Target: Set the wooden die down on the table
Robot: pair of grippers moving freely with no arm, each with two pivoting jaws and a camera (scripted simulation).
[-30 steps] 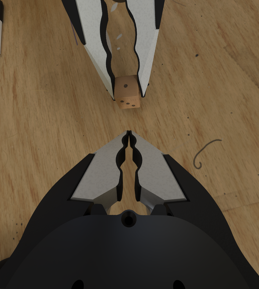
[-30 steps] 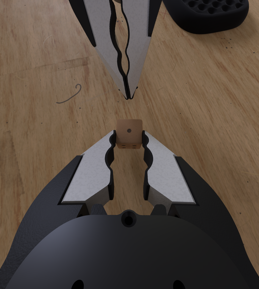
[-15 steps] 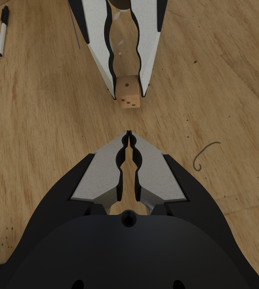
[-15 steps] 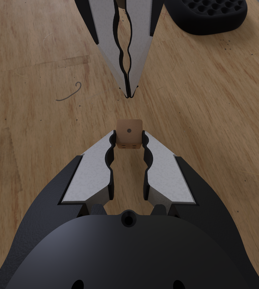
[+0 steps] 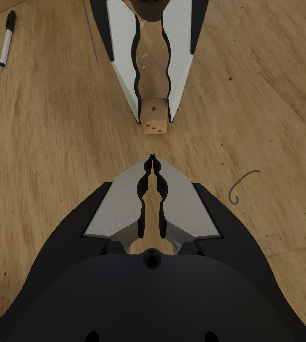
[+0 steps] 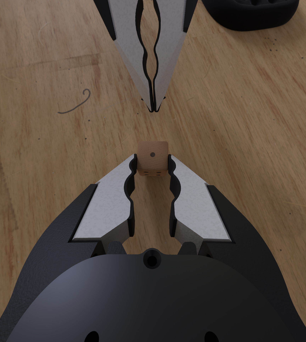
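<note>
The right gripper (image 6: pixel 152 157) clamps the wooden die (image 6: pixel 152 160) between its fingertips; whether the die touches the table (image 6: pixel 241 148) cannot be determined. The left gripper (image 5: pixel 152 155) faces it tip to tip, jaws pressed together on nothing, with a bare strip of wood between. Open room lies left and right of the die — two pens (image 5: pixel 7 38) sit at the far left, a black perforated object (image 6: pixel 250 14) at the far right. The die is light wood with rounded corners and dark pips — one pip on top.
</note>
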